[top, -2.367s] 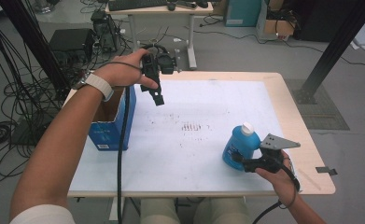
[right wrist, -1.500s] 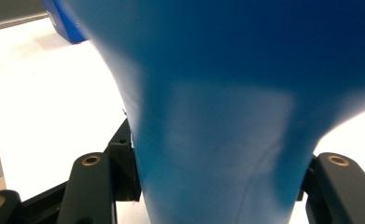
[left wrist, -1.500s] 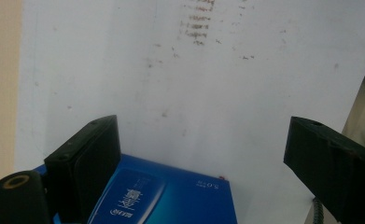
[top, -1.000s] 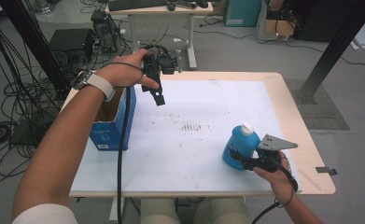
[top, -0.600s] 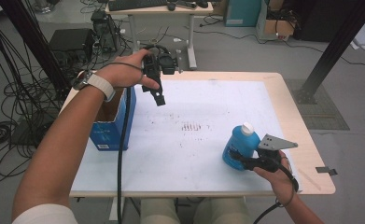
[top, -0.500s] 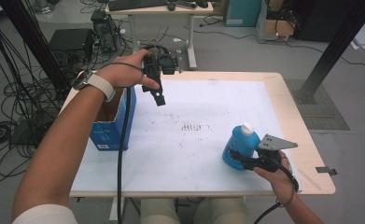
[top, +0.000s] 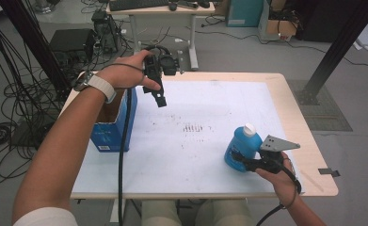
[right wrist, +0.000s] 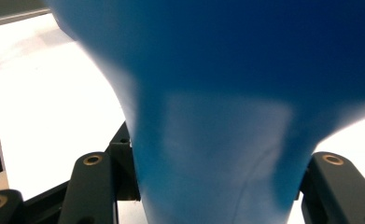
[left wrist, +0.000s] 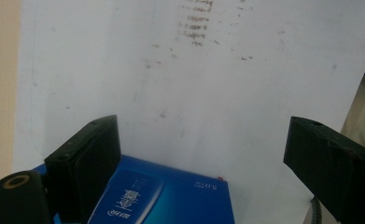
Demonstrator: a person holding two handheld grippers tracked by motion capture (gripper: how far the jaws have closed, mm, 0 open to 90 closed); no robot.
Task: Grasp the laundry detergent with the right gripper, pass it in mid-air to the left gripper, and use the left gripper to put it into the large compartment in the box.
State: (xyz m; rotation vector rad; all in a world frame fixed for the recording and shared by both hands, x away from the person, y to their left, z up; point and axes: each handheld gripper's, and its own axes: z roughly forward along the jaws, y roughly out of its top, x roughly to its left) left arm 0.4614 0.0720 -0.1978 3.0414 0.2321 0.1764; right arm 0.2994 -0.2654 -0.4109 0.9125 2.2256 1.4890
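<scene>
Right-hand grip tightens on the blue bottle

Down at the near right of the table, the right gripper (top: 242,162) draws its jaws in the last little way, and they now press both sides of the blue bottle (top: 240,147) low on its body. Compared with the earliest picture, that gripper sits a touch closer against the bottle. In the right gripper view the bottle's (right wrist: 217,116) blue plastic sits squeezed between the two black jaws.
</scene>
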